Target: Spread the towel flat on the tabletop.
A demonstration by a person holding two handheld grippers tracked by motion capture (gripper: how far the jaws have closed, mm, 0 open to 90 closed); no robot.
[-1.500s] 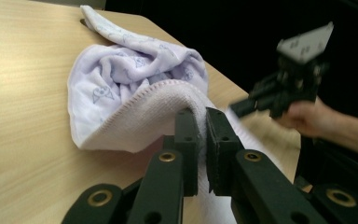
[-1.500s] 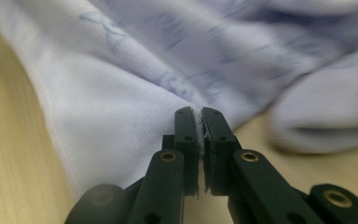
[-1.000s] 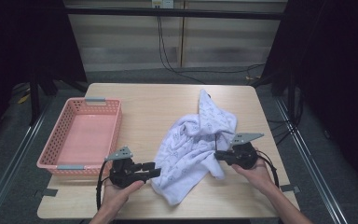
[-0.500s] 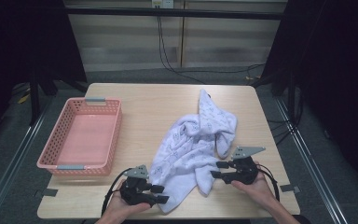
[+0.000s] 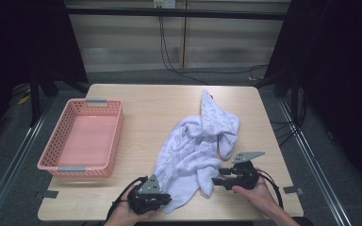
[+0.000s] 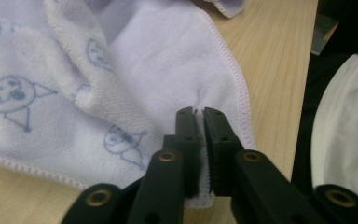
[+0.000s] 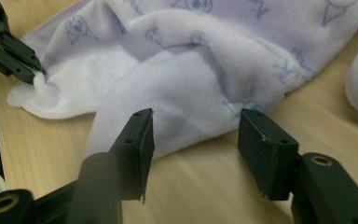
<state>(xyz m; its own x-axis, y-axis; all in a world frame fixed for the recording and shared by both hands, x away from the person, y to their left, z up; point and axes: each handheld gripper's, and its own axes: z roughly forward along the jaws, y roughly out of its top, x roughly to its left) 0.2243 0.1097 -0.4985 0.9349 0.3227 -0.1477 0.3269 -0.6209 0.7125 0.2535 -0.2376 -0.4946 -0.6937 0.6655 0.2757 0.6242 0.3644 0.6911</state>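
Both hands lower, left gripper [image 6: 200, 140] clamping towel [image 6: 158, 70] corner, right gripper [image 7: 196, 140] seemingly short.

Colours & patterns
Towel [image 5: 193, 148]: pale lilac w/ blue cartoon-face print, pink-stitched hem; basket [image 5: 82, 139] is coloured pink; counter [image 5: 146, 106] light wood-grain.

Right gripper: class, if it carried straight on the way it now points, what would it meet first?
Most likely the towel. The right gripper has open jaws with bare table between them, and a rounded fold of the towel lies just ahead. How close is hard to judge.
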